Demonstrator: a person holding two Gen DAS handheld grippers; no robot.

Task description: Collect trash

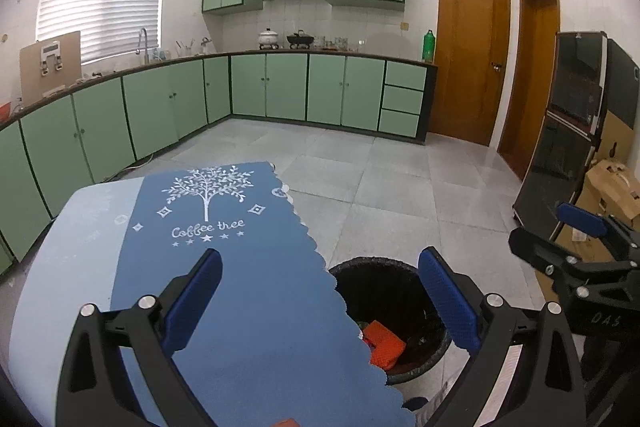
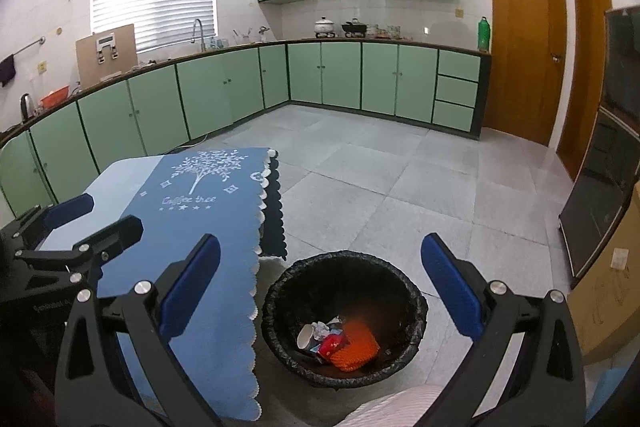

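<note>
A black-lined trash bin [image 2: 280,303] stands on the floor beside the table; it also shows in the left wrist view [image 1: 352,275]. Inside lie an orange knitted piece [image 2: 358,345], a white paper cup [image 2: 306,335], crumpled paper and a red wrapper; the orange piece shows in the left wrist view [image 1: 384,343]. My right gripper [image 2: 320,287] is open and empty above the bin. My left gripper [image 1: 320,295] is open and empty over the table's edge. Each gripper shows in the other's view, the right one [image 1: 560,239] and the left one [image 2: 96,223].
A table with a blue "Coffee tree" cloth [image 1: 224,267] stands left of the bin. Green cabinets [image 2: 340,75] line the far walls. A dark appliance [image 1: 568,131] and cardboard boxes [image 1: 612,191] stand at the right. Grey tiled floor [image 2: 400,179] lies beyond.
</note>
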